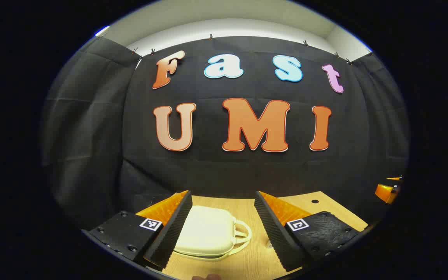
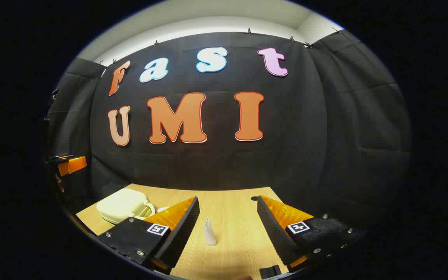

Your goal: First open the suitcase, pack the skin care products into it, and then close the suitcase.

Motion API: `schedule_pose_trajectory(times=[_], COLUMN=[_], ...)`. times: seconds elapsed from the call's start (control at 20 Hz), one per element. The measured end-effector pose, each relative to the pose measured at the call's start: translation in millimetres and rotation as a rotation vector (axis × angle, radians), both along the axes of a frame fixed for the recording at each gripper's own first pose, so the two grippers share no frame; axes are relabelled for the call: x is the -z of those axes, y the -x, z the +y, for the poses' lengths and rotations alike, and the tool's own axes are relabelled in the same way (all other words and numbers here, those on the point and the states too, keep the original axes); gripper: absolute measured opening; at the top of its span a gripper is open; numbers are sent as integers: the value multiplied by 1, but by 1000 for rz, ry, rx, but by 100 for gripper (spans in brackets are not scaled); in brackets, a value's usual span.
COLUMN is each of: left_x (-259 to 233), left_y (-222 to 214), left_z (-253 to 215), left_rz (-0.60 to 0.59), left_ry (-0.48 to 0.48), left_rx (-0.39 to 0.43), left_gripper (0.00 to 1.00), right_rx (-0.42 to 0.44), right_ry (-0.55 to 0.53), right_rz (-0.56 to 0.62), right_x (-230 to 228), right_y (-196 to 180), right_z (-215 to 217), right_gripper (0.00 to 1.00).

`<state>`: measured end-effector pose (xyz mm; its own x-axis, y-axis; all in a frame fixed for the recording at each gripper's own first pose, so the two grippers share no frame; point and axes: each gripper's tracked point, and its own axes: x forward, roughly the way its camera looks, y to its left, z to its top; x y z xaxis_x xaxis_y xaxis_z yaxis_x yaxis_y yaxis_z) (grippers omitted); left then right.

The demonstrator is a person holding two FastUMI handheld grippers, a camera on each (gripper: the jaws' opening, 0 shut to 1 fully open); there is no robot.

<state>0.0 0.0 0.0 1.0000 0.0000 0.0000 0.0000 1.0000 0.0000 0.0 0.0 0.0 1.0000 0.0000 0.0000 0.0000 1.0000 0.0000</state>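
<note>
A cream hard-shell suitcase (image 1: 208, 233) lies shut on the wooden table, its handle (image 1: 243, 232) pointing right. My left gripper (image 1: 223, 196) is open above the case, one finger on each side of it and not touching. In the right gripper view the suitcase (image 2: 123, 205) sits at the left, and a small white skin care tube (image 2: 209, 232) stands upright on the table. My right gripper (image 2: 228, 199) is open, the tube between its fingers but apart from both. A bit of something white (image 2: 162, 209) shows beside the case's handle, mostly hidden.
The table (image 2: 231, 217) ends at the black cloth wall close behind. A small round hole (image 2: 254, 198) is in the tabletop near the back edge. The other gripper shows at the right edge (image 1: 387, 191) and left edge (image 2: 69, 165). A small black part (image 2: 269, 271) lies at the front edge.
</note>
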Motion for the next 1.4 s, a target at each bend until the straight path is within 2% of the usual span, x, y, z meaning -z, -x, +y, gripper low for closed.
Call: schedule_pose_trajectory(times=[0.25,0.4,0.5,0.6,0.7,0.85,1.0,1.1,1.2,1.4], left_x=[-11,-17,-19,-22,-19,-28,-15,-17,-1,11], left_y=[-31,-50,-57,-66,-70,-72,-85,-90,-97,-94], left_z=[-22,-46,-43,-50,-42,-24,-7,5,12,23], left_rz=[-19,-35,-38,-35,-10,-64,-48,-66,-28,-11], left_ry=[-6,-8,-4,5,8,26,-3,0,12,23], left_rx=[41,111,79,68,20,-43,-42,-47,-49,-63], left_gripper=[100,100,100,100,100,100,100,100,100,100], right_rx=[66,93,91,60,31,-25,5,5,13,-36], right_ry=[-5,24,41,19,-10,-31,-35,-46,-48,-38], right_rz=[-7,-45,-38,-47,-33,7,-17,-27,-16,2], right_x=[-2,-9,-7,-13,-13,-11,-13,-12,-6,-2], right_y=[-4,-10,-21,-35,-54,-77,-92,-96,-97,-104], right_z=[-17,-26,-32,-31,-31,-21,-17,-7,0,22], right_gripper=[95,95,95,95,95,95,95,95,95,95])
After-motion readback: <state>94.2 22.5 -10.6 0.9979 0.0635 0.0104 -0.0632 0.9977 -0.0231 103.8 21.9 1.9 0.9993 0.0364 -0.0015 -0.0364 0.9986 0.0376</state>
